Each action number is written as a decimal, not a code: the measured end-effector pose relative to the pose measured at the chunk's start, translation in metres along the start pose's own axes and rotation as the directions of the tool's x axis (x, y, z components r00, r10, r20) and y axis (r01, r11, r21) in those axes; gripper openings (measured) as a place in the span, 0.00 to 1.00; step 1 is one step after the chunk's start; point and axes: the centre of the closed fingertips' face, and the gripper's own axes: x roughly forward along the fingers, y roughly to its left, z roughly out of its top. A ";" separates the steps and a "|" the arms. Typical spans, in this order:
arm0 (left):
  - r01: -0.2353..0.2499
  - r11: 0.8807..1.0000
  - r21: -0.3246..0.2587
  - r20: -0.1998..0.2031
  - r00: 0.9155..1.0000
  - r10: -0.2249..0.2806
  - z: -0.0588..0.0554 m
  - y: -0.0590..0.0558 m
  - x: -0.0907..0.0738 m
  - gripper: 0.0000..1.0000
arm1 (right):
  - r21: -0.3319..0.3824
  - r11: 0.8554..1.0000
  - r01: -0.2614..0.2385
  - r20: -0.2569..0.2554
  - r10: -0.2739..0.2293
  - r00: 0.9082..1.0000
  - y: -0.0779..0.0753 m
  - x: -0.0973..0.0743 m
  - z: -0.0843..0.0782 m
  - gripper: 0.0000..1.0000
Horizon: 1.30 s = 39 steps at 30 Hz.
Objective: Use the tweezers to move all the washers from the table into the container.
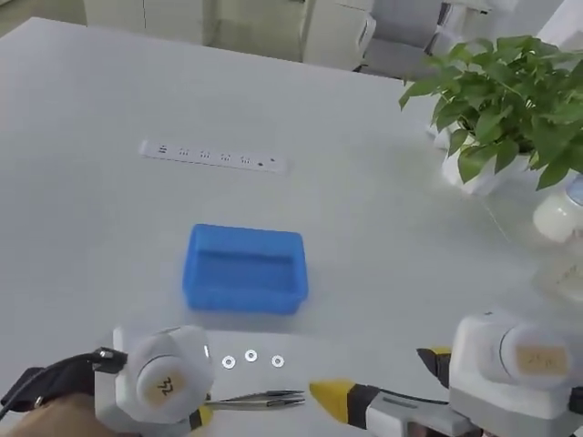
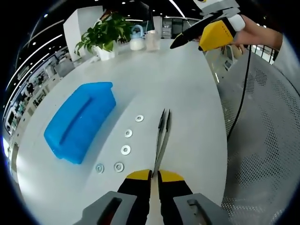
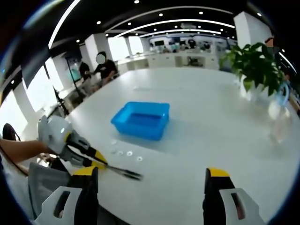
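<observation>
Power strip (image 1: 211, 156), plant (image 1: 501, 91) beyond blue container (image 1: 244, 269); washers (image 1: 251, 359) between it and tweezers (image 2: 161, 138). My left gripper (image 2: 154, 175) pinches tweezers, pointing toward my wide-open, empty right gripper (image 3: 151, 172).

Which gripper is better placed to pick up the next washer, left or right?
Left. The left gripper holds the tweezers, whose tips lie close to the washers; the right gripper is open and holds nothing.
</observation>
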 end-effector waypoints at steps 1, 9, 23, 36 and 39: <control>0.007 1.000 0.013 0.000 1.000 -0.007 0.000 -0.001 0.000 0.00 | -0.009 1.000 -0.002 0.000 0.002 1.000 0.001 0.000 0.001 0.93; 0.023 0.997 0.079 -0.009 1.000 -0.022 0.007 -0.013 -0.010 0.00 | -0.054 0.998 -0.036 0.006 0.037 0.999 0.015 -0.001 0.011 0.93; -0.065 0.998 0.024 0.014 0.998 0.065 0.042 -0.037 -0.056 0.00 | -0.119 0.982 -0.149 0.041 0.155 0.987 0.040 -0.017 0.008 0.92; -0.106 0.992 -0.064 0.024 0.994 0.108 0.061 -0.060 -0.079 0.00 | -0.204 0.935 -0.292 -0.017 0.295 0.955 0.063 -0.022 -0.005 0.85; -0.114 0.990 -0.082 0.028 0.993 0.117 0.063 -0.060 -0.081 0.00 | -0.241 0.911 -0.335 -0.035 0.337 0.941 0.072 -0.020 -0.008 0.81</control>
